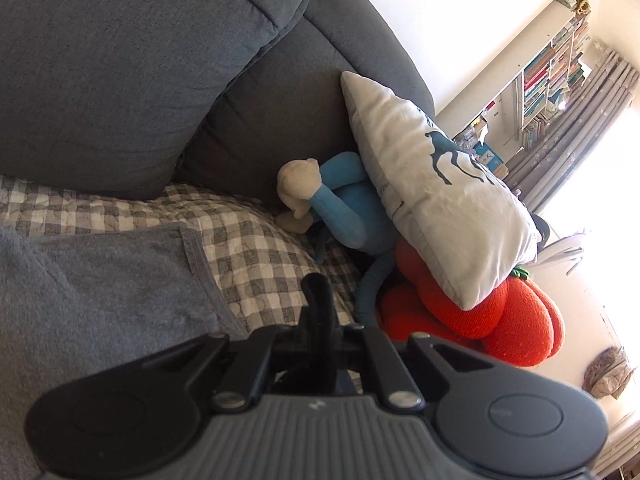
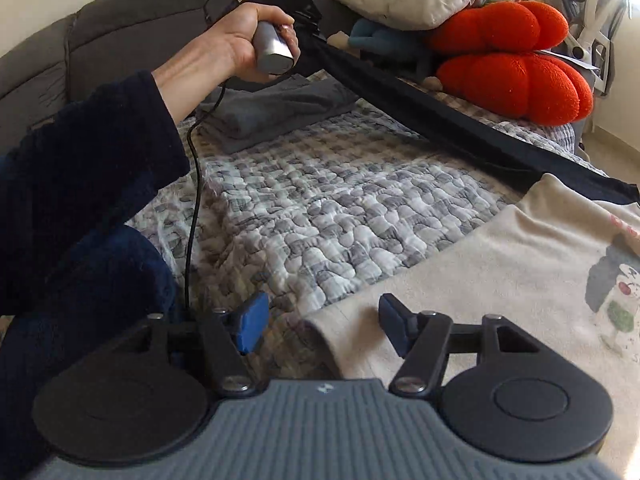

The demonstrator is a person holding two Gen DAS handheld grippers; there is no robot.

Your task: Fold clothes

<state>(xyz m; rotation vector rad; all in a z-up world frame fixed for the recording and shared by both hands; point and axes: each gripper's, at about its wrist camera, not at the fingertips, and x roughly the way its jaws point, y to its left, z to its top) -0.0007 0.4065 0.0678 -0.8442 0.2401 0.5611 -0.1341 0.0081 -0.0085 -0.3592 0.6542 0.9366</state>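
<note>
In the right wrist view a hand holds my left gripper raised at the back, shut on one end of a black garment. The cloth stretches taut down to the right, ending beside a cream printed shirt that lies flat on the checked quilt. My right gripper is open just over the shirt's near left edge, and its blue pads touch nothing. In the left wrist view the left gripper pinches a bunch of black cloth, which hides its fingertips.
A folded grey garment lies at the back of the quilt near the sofa back. Red cushions, a white pillow and a blue plush toy fill the far right corner. A black cable hangs from the left hand.
</note>
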